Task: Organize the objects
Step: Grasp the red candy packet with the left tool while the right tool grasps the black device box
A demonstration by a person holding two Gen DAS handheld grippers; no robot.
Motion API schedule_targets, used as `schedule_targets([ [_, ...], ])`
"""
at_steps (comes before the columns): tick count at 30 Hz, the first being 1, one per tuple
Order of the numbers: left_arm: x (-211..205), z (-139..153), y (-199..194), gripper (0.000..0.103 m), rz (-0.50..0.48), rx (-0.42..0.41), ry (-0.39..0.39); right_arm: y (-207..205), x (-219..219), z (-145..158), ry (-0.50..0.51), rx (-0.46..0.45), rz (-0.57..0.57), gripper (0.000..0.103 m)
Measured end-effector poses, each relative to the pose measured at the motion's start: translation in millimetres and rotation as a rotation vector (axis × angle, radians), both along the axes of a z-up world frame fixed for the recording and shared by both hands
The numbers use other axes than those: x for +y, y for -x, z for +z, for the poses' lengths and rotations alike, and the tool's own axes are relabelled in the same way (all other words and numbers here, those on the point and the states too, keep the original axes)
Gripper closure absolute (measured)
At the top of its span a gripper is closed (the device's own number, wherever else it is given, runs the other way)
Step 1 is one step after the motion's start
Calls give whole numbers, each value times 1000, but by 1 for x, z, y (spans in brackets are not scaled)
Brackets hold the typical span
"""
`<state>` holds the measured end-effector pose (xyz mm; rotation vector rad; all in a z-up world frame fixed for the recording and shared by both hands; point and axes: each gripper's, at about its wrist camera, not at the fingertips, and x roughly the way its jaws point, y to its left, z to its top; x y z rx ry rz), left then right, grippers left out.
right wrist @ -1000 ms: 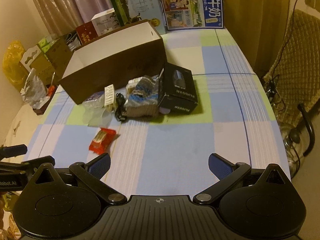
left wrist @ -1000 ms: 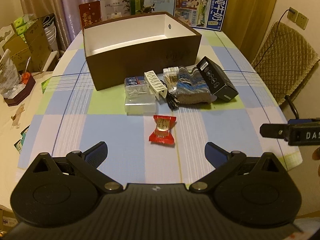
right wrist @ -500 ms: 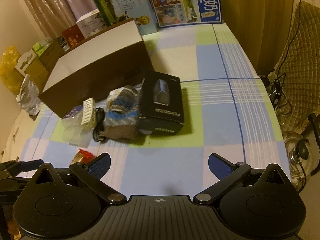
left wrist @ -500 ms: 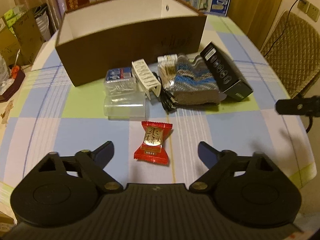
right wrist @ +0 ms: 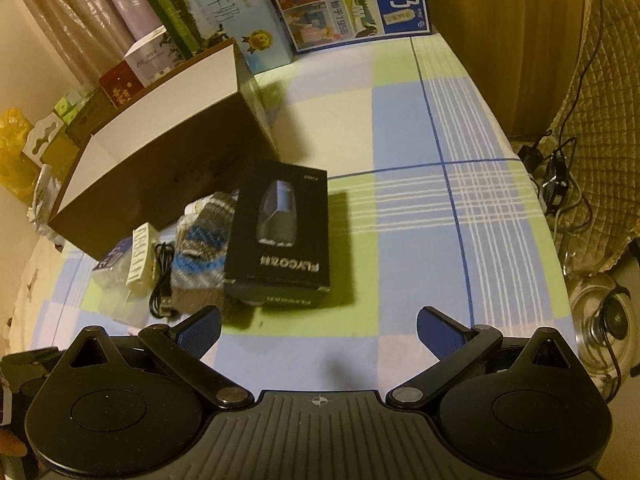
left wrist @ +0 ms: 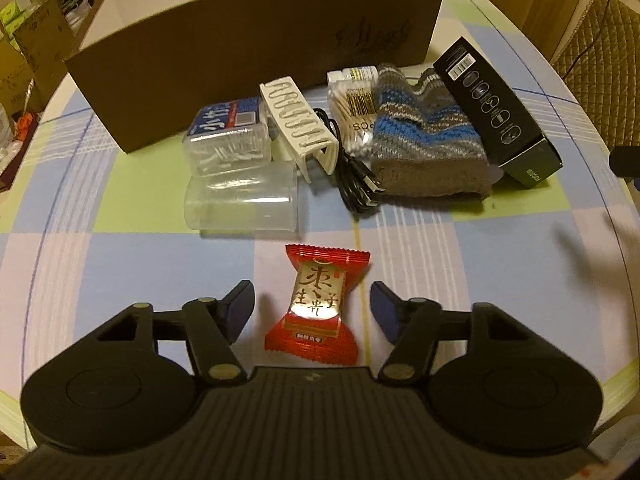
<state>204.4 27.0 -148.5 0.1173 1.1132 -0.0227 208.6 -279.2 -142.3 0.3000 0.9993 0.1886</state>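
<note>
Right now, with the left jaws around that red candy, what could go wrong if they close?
1. The red candy lies tilted between the open left gripper, so the jaws may catch only crinkly wrapper and slip.
2. It is flat on the tablecloth; the fingertips could pinch fabric too.
3. The brown box sits behind a clutter row, so a low carry might hit the clear container.

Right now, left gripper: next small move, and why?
Probably close the left gripper on the red foil-wrapped candy. Its blue-padded fingers are open on either side of the wrapper, apparently not touching it, and the candy lies alone on the checked tablecloth, in front of the open brown cardboard box.
</note>
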Motion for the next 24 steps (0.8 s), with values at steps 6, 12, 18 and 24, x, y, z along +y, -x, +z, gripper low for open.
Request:
schedule_targets([
  [6, 1, -7, -2, 81, 10, 23, 13, -17, -3, -3, -16, -10, 23, 2],
  [12, 7, 2, 5, 81, 58, -15, 29, -37, 5, -6, -38, -48, 70, 2],
  [18, 15, 20, 7, 81, 116, -51, 28, -62, 11, -19, -82, -47, 101, 2],
  [24, 20, 36, 7, 81, 156, -84, 15, -86, 16, -35, -107, -23, 121, 2],
])
